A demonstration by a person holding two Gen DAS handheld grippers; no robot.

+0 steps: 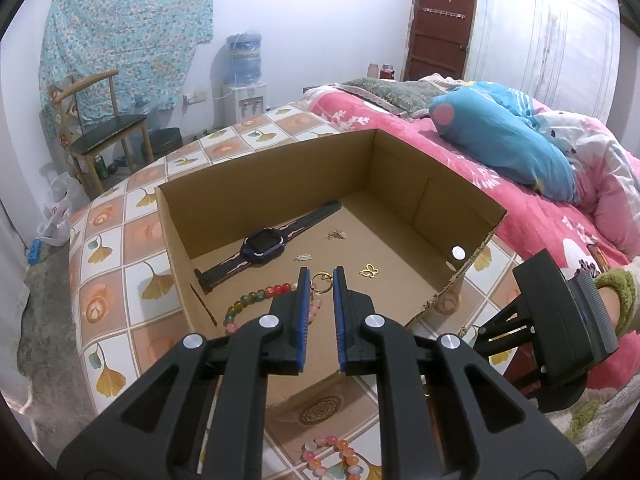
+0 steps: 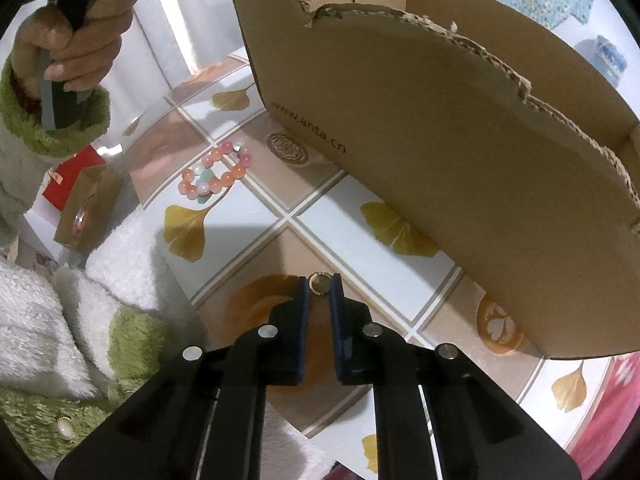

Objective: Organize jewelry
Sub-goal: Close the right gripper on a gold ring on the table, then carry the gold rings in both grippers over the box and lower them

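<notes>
An open cardboard box (image 1: 460,200) sits on the tiled table. Inside lie a purple watch (image 1: 260,246), a colourful bead bracelet (image 1: 256,298), a gold ring (image 1: 321,282), a gold butterfly charm (image 1: 369,271) and small earrings (image 1: 338,234). My left gripper (image 1: 321,280) hovers over the box, jaws apart around the gold ring, not touching it. My right gripper (image 2: 319,285) is outside the box (image 2: 460,160), jaws closed against a small gold ring (image 2: 319,282) at the table. A pink-orange bead bracelet (image 2: 218,176) lies on the table; it also shows in the left wrist view (image 1: 332,456).
A bed with pink bedding (image 1: 540,216) and a blue pillow (image 1: 500,140) lies right of the table. A small brown box (image 2: 86,212) and a red box (image 2: 68,178) stand at the left. A chair (image 1: 104,132) stands far left.
</notes>
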